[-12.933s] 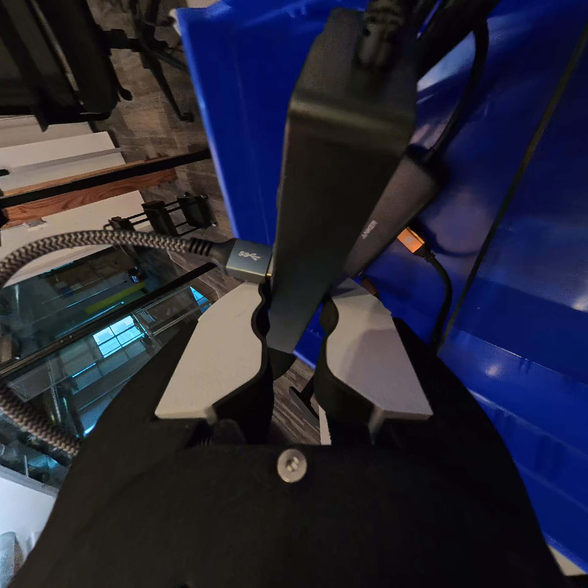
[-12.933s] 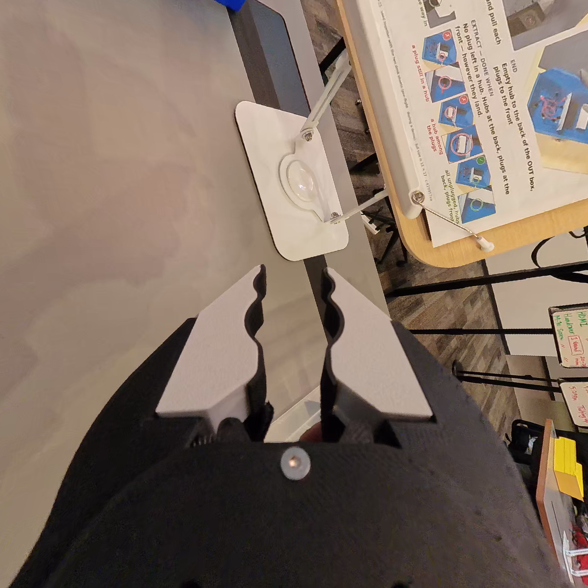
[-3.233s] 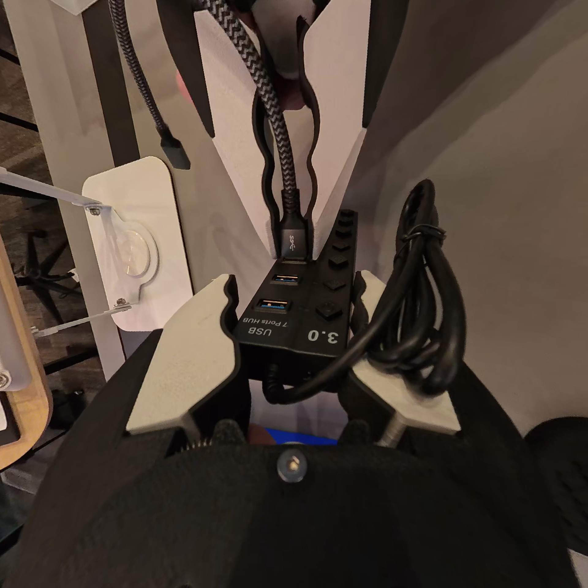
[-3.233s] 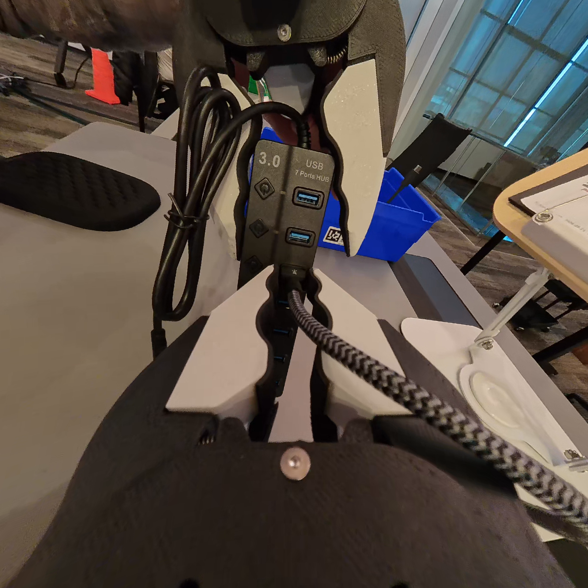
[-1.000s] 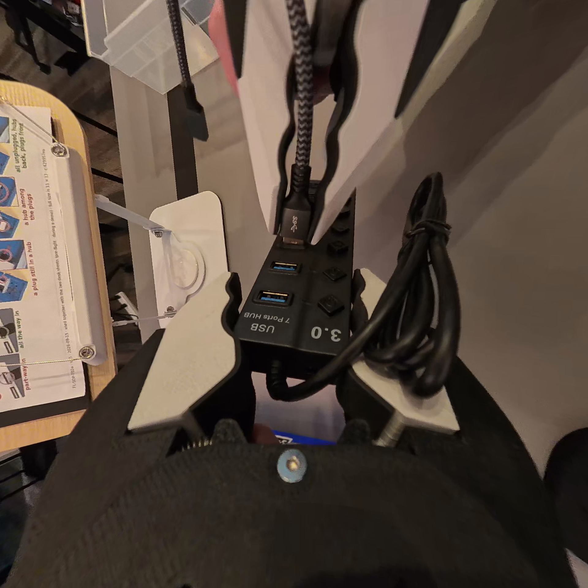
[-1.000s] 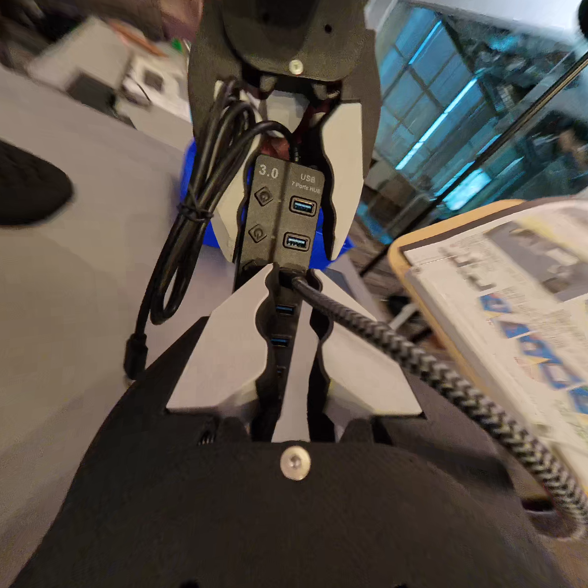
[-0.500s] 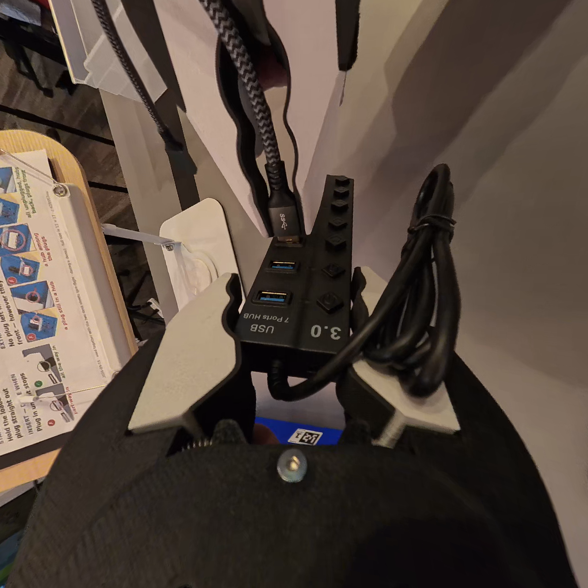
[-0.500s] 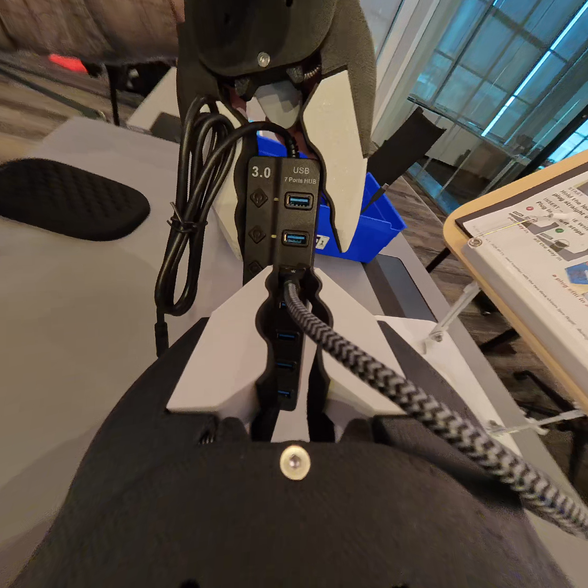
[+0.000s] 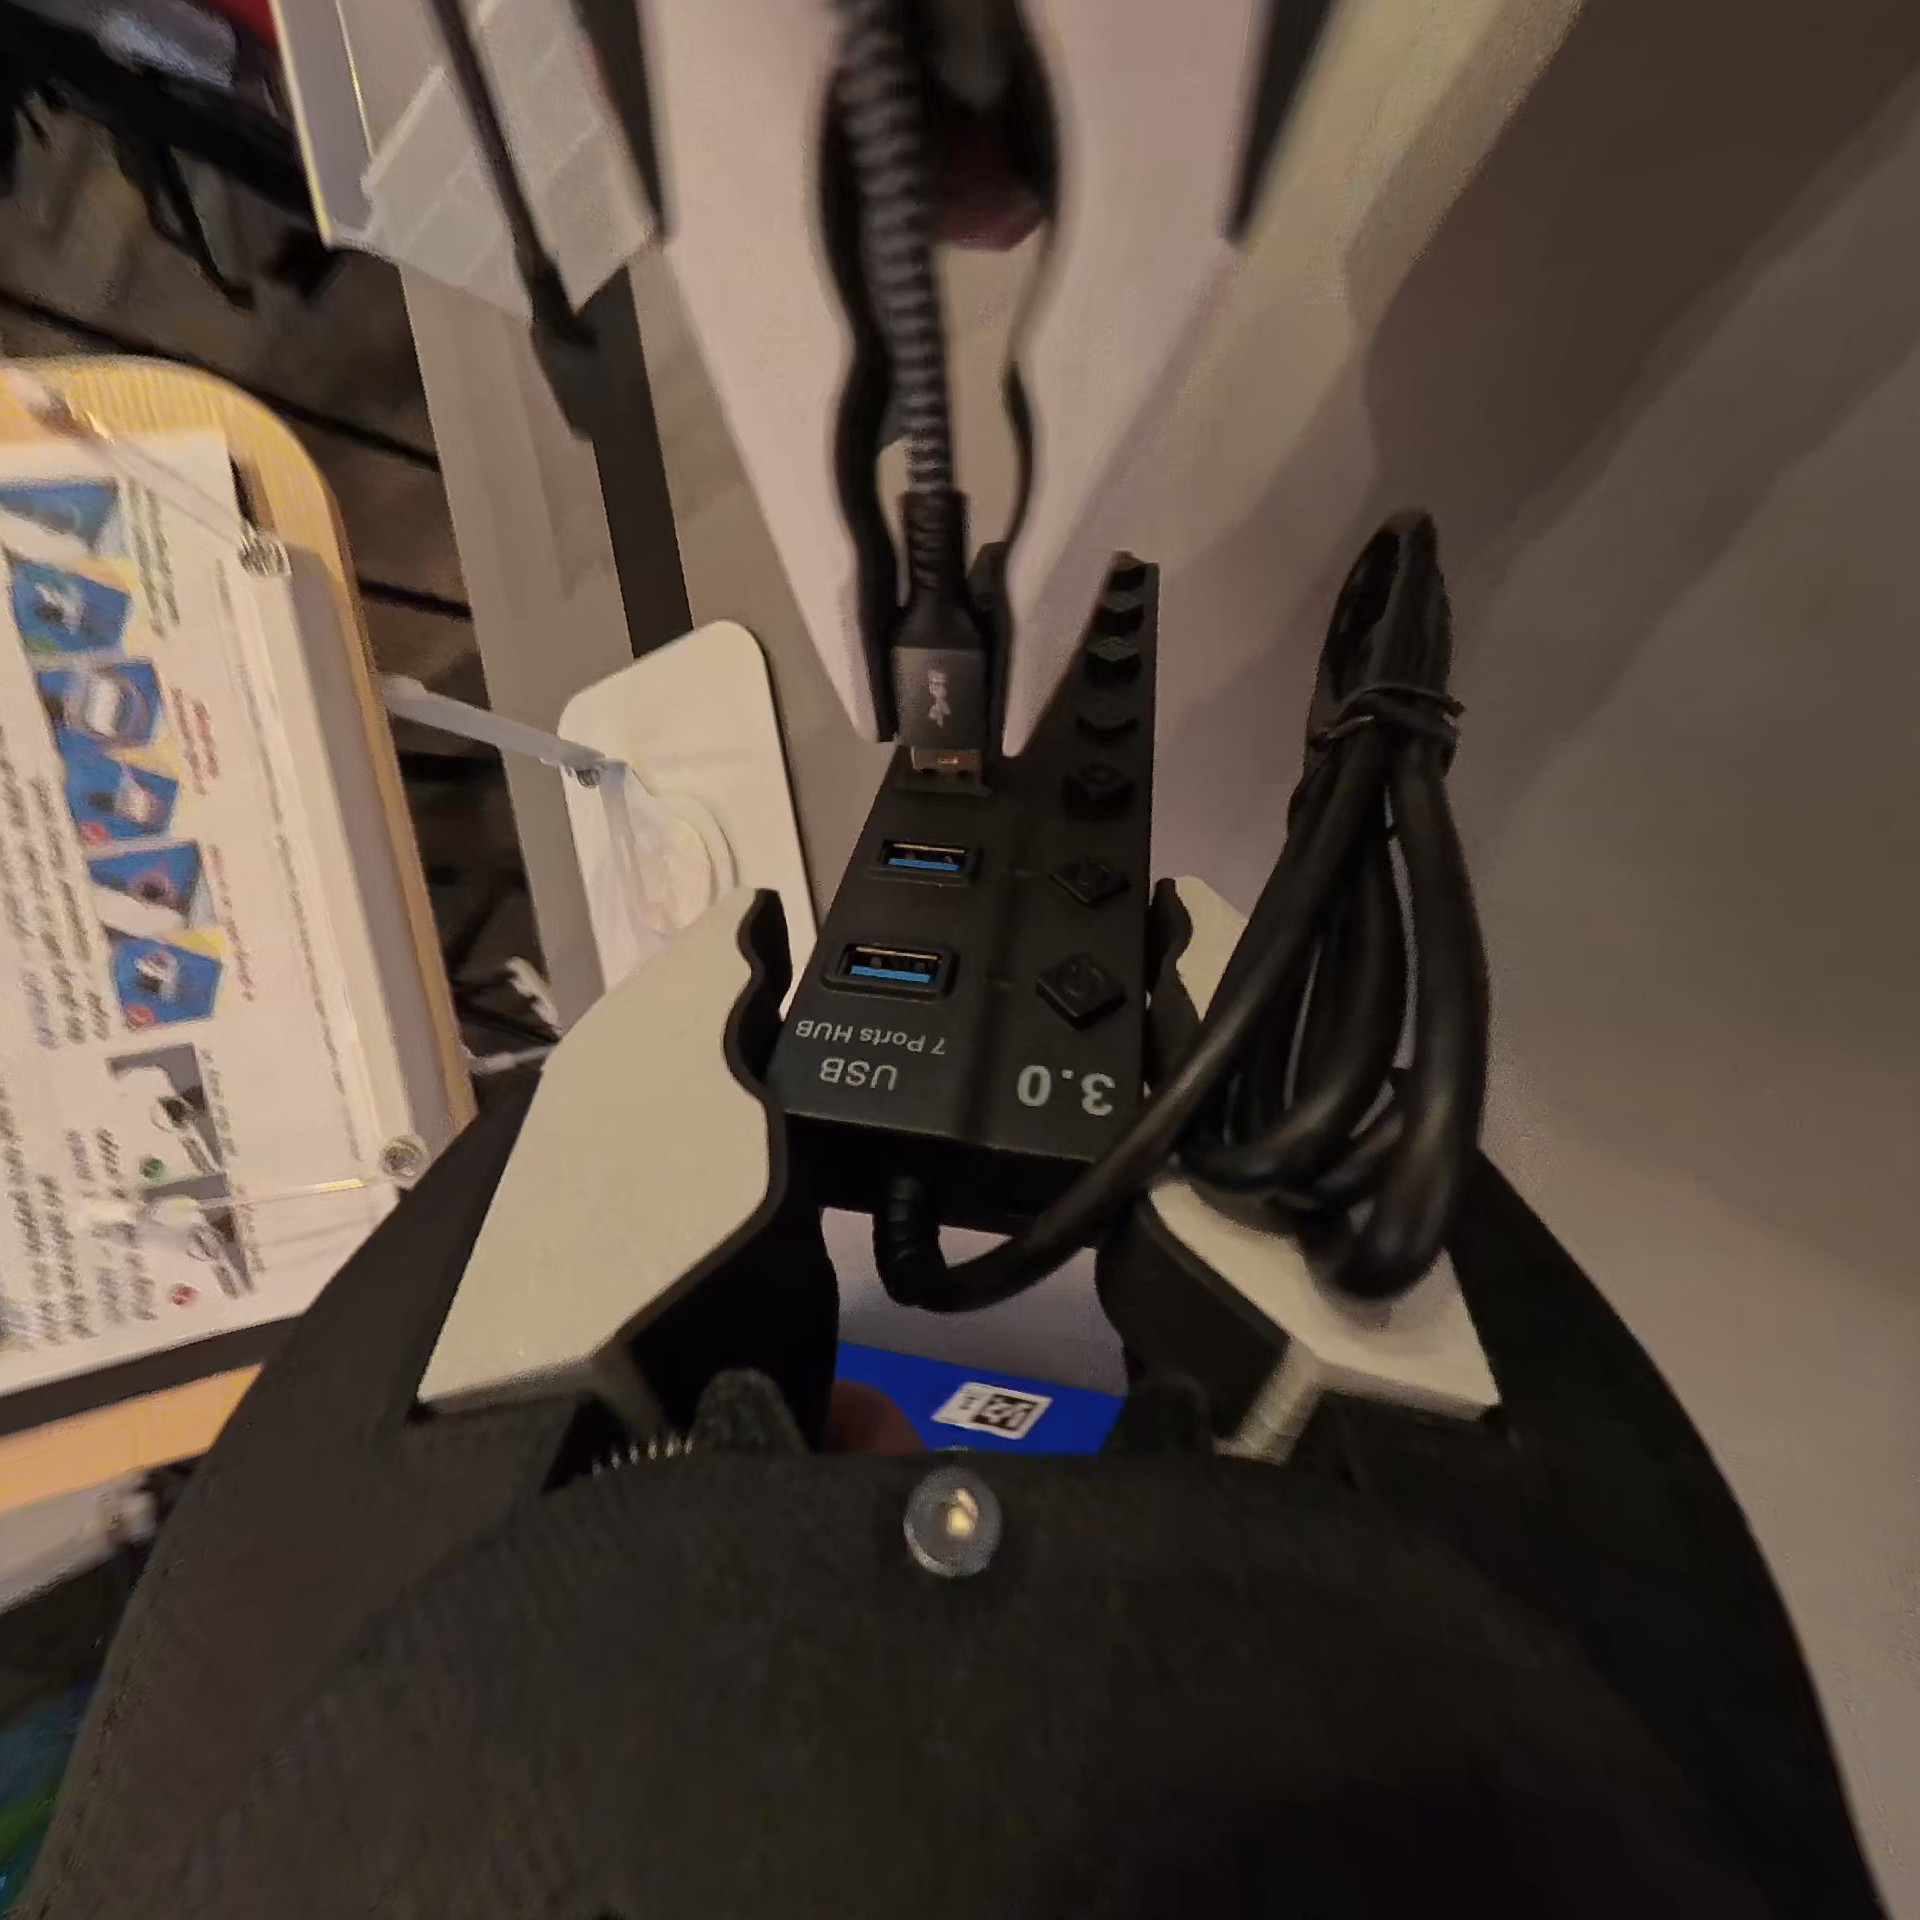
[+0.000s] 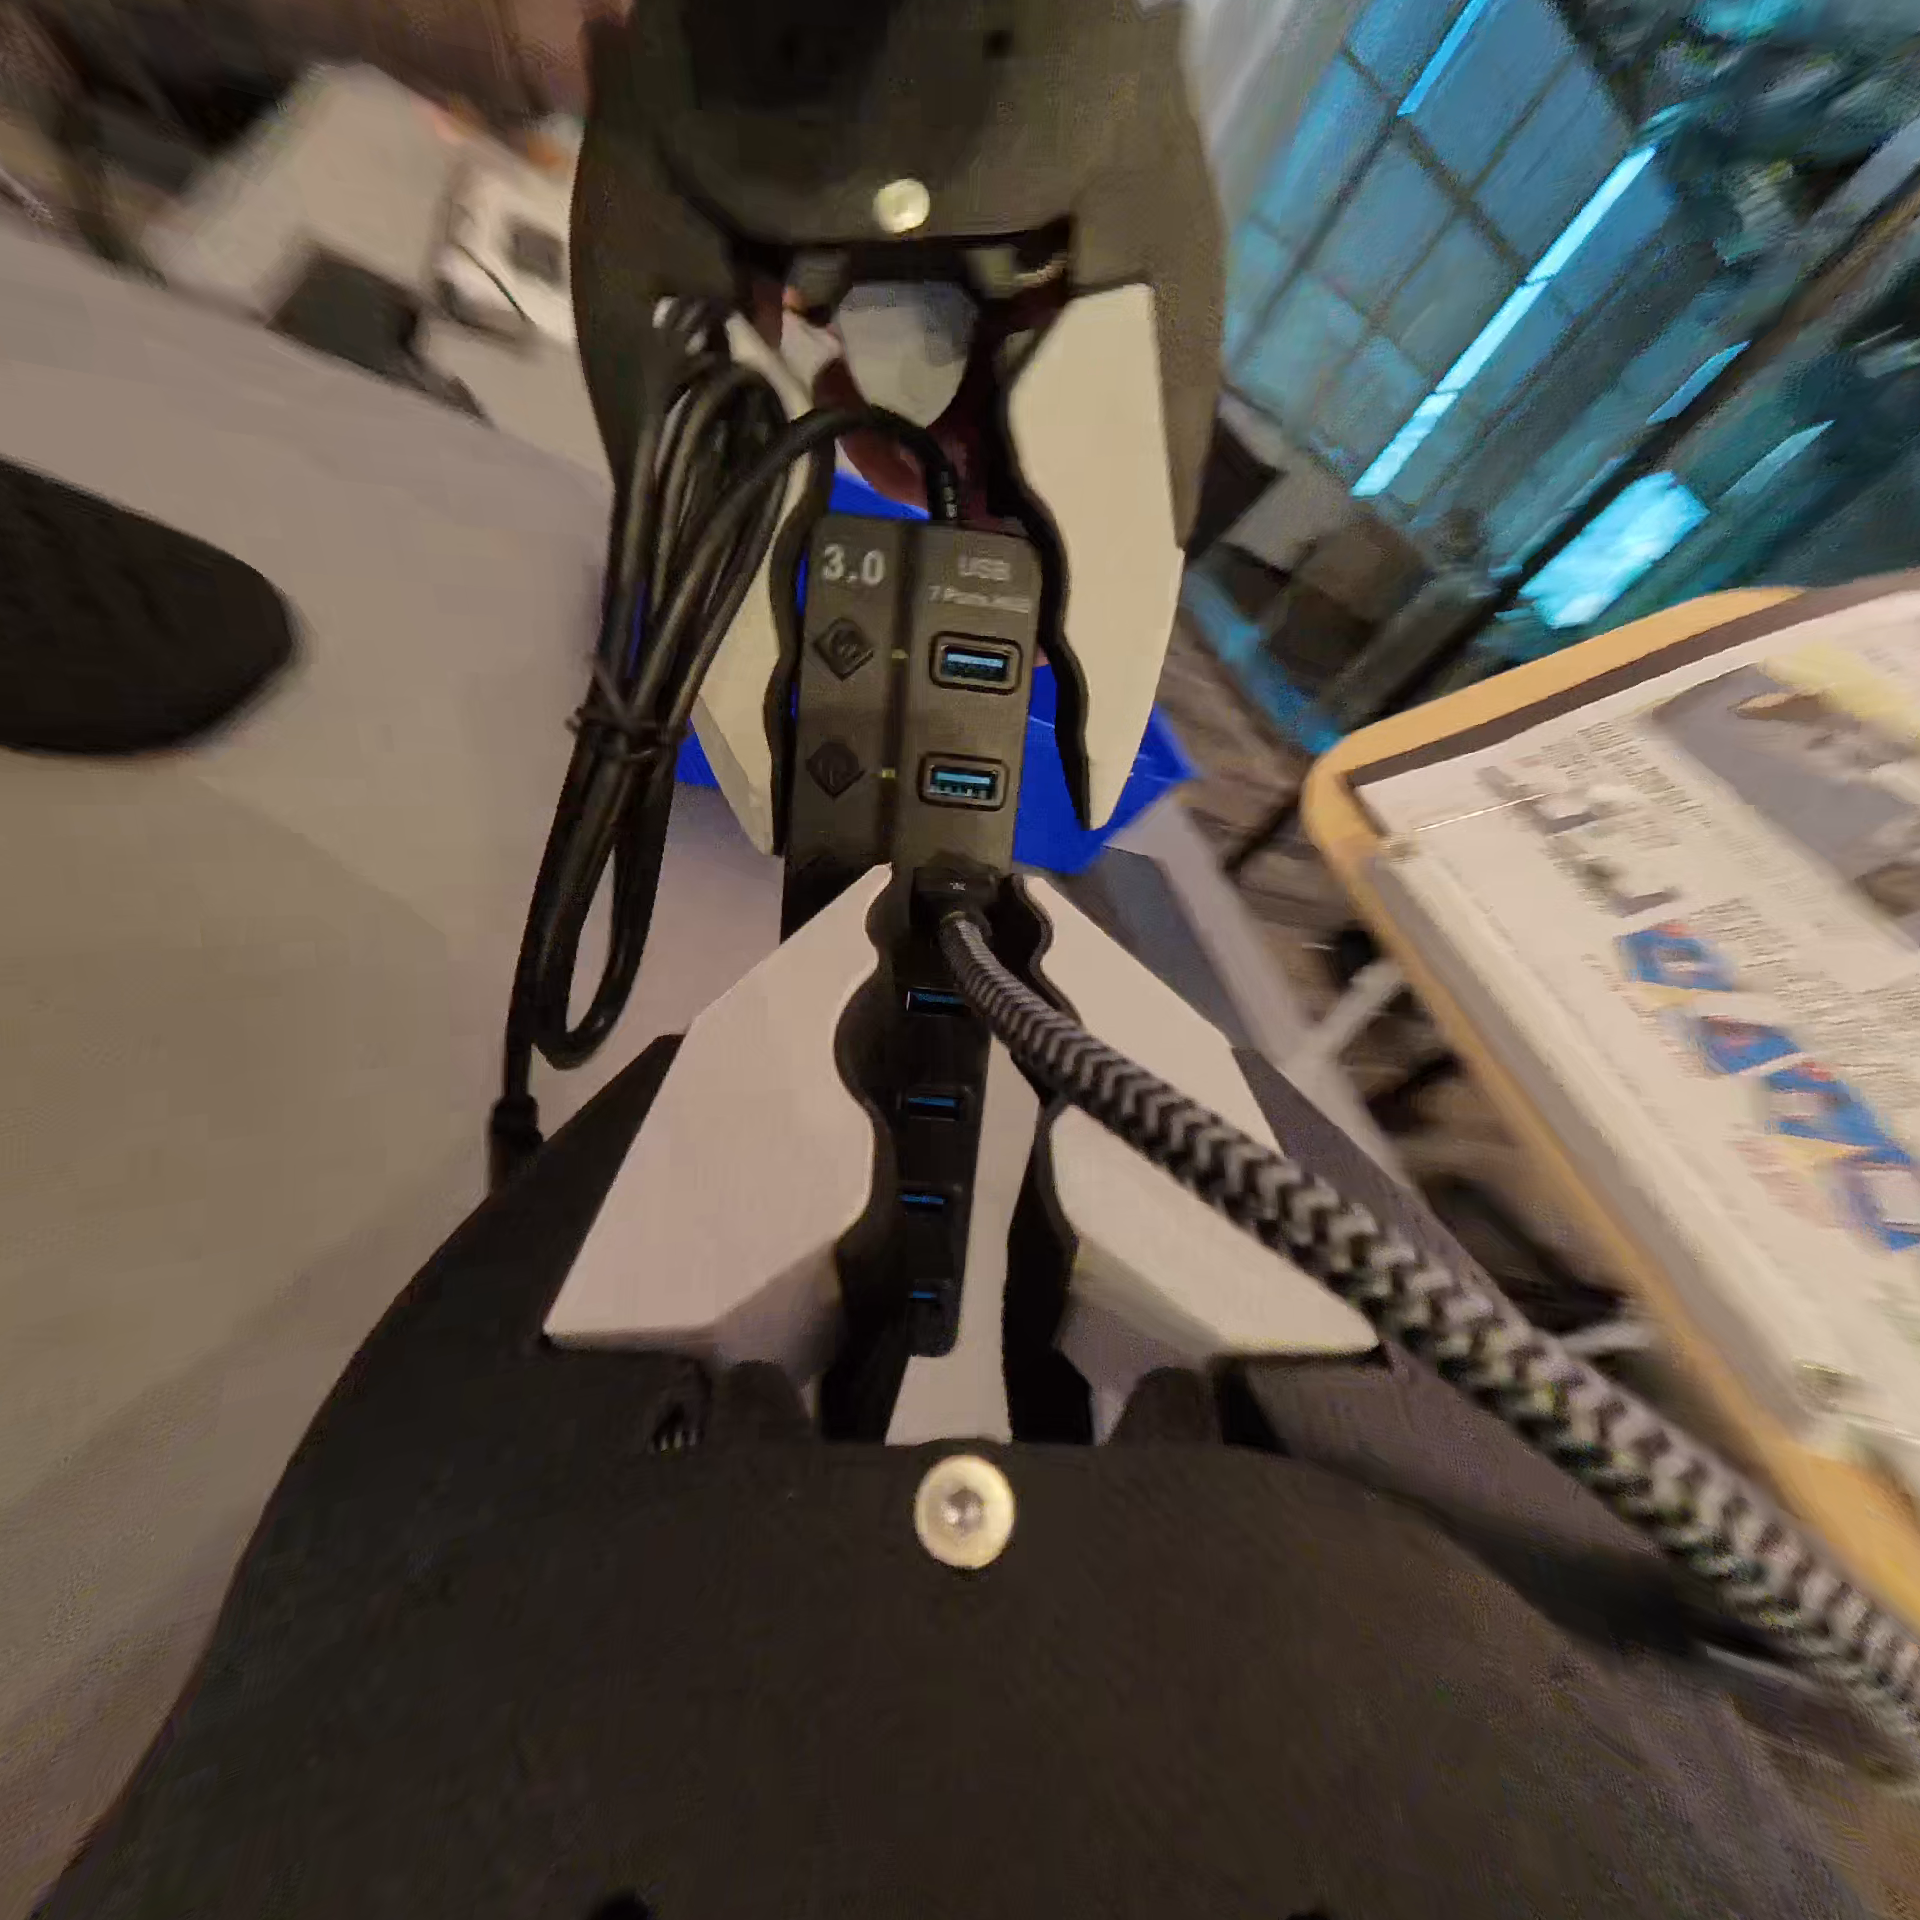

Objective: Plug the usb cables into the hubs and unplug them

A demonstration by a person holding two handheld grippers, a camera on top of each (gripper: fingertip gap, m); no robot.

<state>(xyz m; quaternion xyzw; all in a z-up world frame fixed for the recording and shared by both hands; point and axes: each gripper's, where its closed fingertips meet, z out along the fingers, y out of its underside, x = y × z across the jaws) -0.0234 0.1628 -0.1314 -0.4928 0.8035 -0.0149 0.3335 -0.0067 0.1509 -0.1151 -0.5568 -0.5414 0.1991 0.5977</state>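
Observation:
My left gripper (image 9: 966, 909) is shut on the near end of a black seven-port USB hub (image 9: 977, 987) and holds it above the grey table. The hub's bundled black cable (image 9: 1351, 935) hangs over the right finger. My right gripper (image 10: 948, 899) faces it and is shut on the grey plug (image 9: 935, 686) of a braided cable (image 10: 1247, 1174). The plug sits at the hub's third port with some of its metal tip showing. In the right wrist view the hub (image 10: 904, 675) runs between my fingers, with the left gripper (image 10: 935, 831) behind it.
A blue bin (image 10: 1049, 821) stands behind the hub. A black pad (image 10: 125, 613) lies on the table at the left. A wooden board with an instruction sheet (image 10: 1662, 883) stands beside the table. A white plate with a clear lens (image 9: 686, 748) lies at the table's edge.
Long before, the left held a grey hub and the right was open and empty. Over the last second both grippers swung about together; the plug stays at the third port, with more metal showing.

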